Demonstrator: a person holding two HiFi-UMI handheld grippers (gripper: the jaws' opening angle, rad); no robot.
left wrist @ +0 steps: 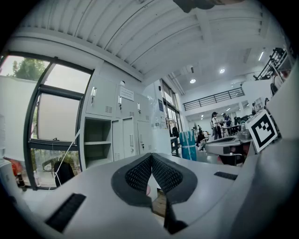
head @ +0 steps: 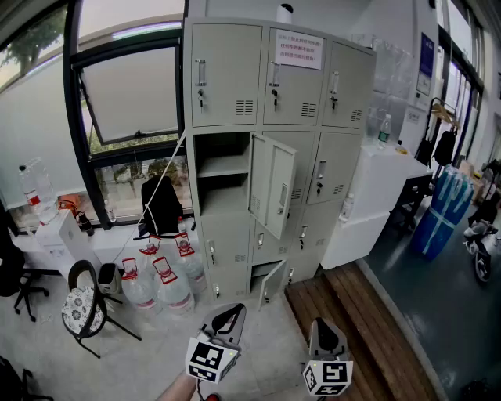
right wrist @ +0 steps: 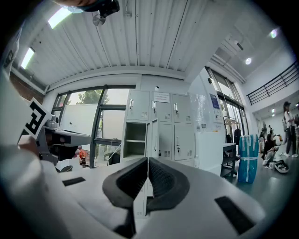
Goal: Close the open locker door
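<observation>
Two closed: left gripper [head: 233, 310], right gripper [head: 323, 323] | open locker door [head: 273, 185] well ahead

"Can you read the notice [head: 298, 48] on the lockers [head: 227, 74]?"
"No, the print is too small."
"And behind the open door [head: 272, 184]?"
"It hides the right of its compartment [head: 223, 184]. The white thing [head: 285, 12] on top, perhaps a roll, is cut off."

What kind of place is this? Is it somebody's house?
Probably not a house. It looks like an office or workshop: a bank of grey metal lockers with one door hanging open, big water jugs on the floor beside it, and tall windows.
</observation>
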